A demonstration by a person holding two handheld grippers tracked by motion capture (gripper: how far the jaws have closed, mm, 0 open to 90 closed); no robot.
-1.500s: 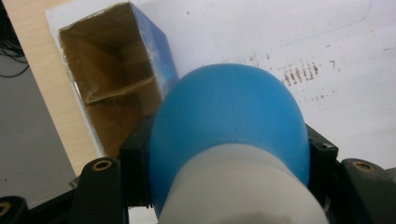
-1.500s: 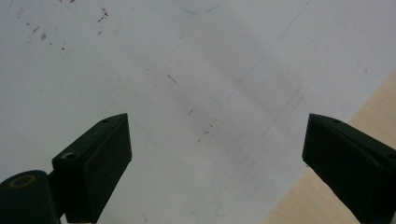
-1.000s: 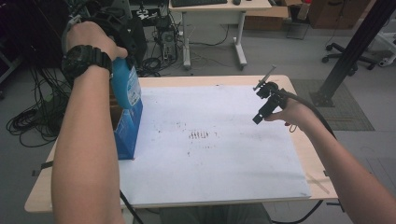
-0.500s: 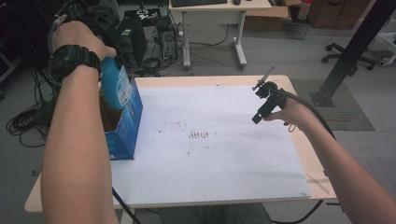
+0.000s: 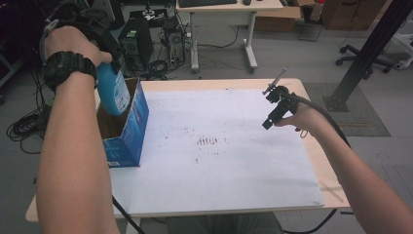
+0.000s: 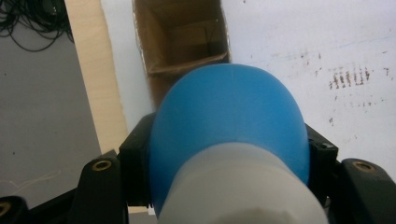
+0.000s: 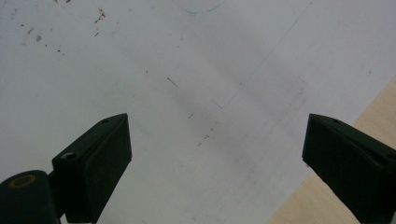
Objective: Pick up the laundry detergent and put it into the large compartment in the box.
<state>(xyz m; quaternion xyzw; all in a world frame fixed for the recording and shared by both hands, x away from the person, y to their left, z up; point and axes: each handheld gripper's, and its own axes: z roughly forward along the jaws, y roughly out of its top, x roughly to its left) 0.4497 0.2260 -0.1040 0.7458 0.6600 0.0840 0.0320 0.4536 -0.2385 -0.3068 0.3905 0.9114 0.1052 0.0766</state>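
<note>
We have the blue bottle clamped in our left gripper just above the open box, not yet lowered in, while our right gripper hangs wide and empty, well apart from the box.

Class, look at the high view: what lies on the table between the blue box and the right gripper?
Only the white sheet, bare except for small dark marks about midway between the blue box and the right gripper. The high view shows it.
</note>
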